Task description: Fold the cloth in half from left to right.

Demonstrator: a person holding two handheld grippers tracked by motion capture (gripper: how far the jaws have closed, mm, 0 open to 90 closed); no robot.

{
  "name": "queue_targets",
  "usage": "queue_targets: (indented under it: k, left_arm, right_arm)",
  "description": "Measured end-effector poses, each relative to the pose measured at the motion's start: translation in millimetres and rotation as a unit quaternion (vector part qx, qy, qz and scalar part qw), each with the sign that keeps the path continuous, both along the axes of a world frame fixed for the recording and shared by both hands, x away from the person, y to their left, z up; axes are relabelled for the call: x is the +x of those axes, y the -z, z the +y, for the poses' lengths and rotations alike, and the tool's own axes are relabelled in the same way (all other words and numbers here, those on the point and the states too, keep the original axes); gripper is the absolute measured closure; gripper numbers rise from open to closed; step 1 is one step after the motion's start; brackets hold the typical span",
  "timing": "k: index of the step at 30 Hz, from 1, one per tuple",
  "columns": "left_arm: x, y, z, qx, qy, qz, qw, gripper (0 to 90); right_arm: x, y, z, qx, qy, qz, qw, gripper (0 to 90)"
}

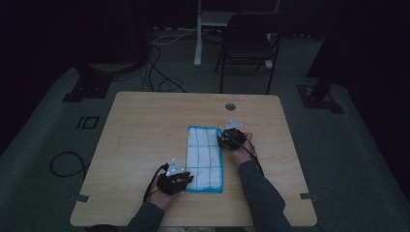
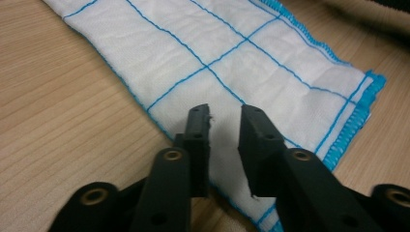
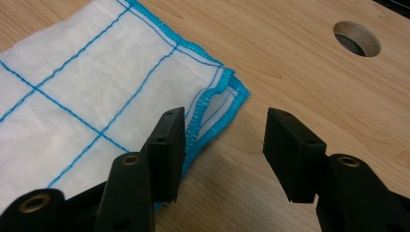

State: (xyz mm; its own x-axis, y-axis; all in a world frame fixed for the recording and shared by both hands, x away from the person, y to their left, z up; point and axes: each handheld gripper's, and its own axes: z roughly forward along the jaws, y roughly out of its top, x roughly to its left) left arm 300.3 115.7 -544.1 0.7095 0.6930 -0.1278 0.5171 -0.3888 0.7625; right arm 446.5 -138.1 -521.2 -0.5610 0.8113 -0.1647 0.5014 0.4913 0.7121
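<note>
A white cloth (image 1: pixel 205 157) with a blue grid and blue stitched hem lies folded into a long strip on the wooden table (image 1: pixel 145 125). My left gripper (image 1: pixel 187 179) sits at the strip's near left corner. In the left gripper view its jaws (image 2: pixel 225 112) stand slightly apart just above the cloth (image 2: pixel 217 43), with nothing pinched between them. My right gripper (image 1: pixel 223 140) is at the strip's far right corner. In the right gripper view it is open (image 3: pixel 225 118), one jaw over the doubled hem of the cloth (image 3: pixel 96 82) and the other over bare wood.
A round cable hole (image 1: pixel 230 106) (image 3: pixel 357 38) is in the table just beyond the right gripper. A dark chair (image 1: pixel 249 43) and floor cables stand behind the table. Bare wood lies left and right of the cloth.
</note>
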Motion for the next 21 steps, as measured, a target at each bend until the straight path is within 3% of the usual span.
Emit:
queue_targets:
  k: [3,7,16,21]
  left_arm:
    - [2.3,-0.3,2.2,-0.008,-0.009,0.003,0.9999,69.7]
    - [7.3,-1.5,4.5,-0.005,-0.019,0.001,0.9998,65.8]
    - [22.9,-5.9,11.4,-0.017,-0.032,0.007,0.9993,64.2]
    - [32.0,-11.4,11.2,-0.014,-0.033,-0.002,0.9994,63.5]
  right_arm:
    - [-0.1,-0.8,-1.6,0.0,0.002,-0.002,1.0,50.4]
    - [-0.1,-1.8,-3.8,0.001,0.005,-0.002,1.0,50.5]
    - [0.7,-1.2,-8.5,-0.001,0.002,-0.002,1.0,50.6]
    - [0.0,-2.6,-9.9,0.002,0.003,-0.002,1.0,50.6]
